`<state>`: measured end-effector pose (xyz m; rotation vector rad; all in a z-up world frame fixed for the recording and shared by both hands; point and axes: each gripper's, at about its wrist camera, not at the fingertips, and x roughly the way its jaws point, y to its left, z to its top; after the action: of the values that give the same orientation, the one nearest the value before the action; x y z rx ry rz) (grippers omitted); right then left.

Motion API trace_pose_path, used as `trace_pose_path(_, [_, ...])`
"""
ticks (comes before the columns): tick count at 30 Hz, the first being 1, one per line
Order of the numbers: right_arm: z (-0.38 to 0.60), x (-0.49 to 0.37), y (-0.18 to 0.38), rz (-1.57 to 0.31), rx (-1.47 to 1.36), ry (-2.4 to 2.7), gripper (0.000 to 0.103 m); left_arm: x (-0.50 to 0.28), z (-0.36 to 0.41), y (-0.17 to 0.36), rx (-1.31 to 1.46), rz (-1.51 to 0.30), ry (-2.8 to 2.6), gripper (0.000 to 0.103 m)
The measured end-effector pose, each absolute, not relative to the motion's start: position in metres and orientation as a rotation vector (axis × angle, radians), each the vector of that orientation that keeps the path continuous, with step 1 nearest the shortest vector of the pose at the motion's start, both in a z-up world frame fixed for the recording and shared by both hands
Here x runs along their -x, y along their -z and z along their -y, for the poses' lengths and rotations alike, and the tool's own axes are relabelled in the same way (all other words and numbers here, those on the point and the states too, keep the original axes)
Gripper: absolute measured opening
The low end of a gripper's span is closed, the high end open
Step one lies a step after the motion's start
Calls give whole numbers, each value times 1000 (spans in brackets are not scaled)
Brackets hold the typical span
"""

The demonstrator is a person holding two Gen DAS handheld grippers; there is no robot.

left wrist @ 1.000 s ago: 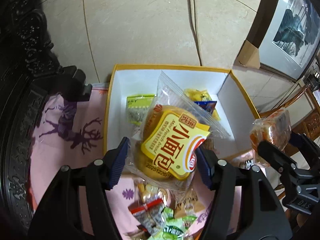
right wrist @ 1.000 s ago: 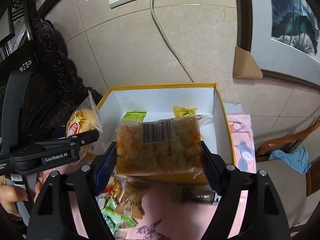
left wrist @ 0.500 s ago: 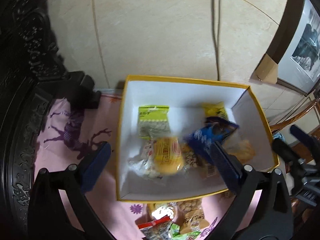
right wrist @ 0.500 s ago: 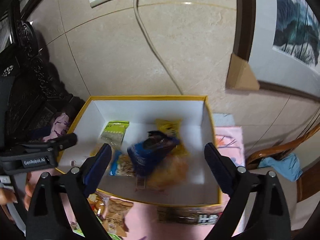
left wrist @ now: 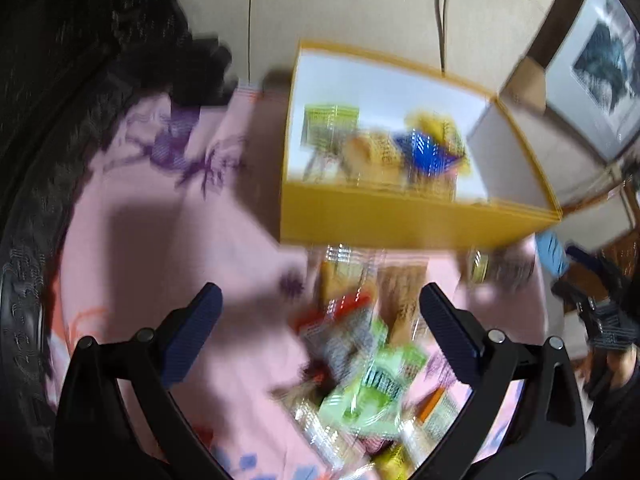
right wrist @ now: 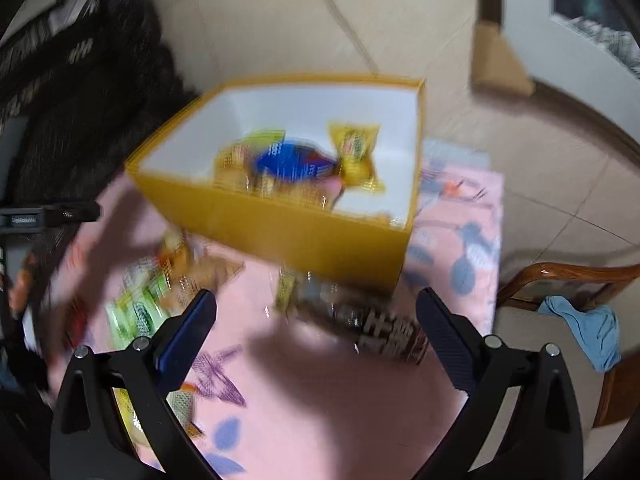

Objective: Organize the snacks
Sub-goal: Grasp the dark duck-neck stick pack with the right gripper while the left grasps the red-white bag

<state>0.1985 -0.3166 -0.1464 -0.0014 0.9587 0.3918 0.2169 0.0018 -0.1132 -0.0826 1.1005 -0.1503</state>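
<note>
A yellow box [left wrist: 400,220] with white inner walls stands on a pink cloth and holds several snack packs, among them a blue pack [left wrist: 424,156] and a green pack [left wrist: 328,124]. Both views are motion-blurred. My left gripper [left wrist: 318,292] is open and empty, hovering over a loose pile of snack packs [left wrist: 360,360] in front of the box. My right gripper [right wrist: 315,295] has its jaws opening with nothing between them; it hangs over the cloth before the box [right wrist: 280,228], near a dark long pack [right wrist: 380,328]. Green packs [right wrist: 140,304] lie at its left.
The pink patterned cloth [left wrist: 160,240] covers the table. Dark carved wood furniture [left wrist: 60,80] rises at the left. A tiled wall with a cable stands behind the box. A wooden chair with a blue cloth [right wrist: 588,328] is at the right.
Both grippers let go of their packs, the bun pack and the orange cracker pack, which now lie in the box. Both jaws opened wide and drew back and down over the loose snacks.
</note>
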Motion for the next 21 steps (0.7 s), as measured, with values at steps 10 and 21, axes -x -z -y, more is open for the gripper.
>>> trace_pose_path(10, [304,-242,217,-1105,47,-503,102,-179,-30,124,-4,-1177,73,101])
trace_pose_path(21, [252,-151,235,-1180,-57,-455,102,-175,-13,154,11,-1249,140,101])
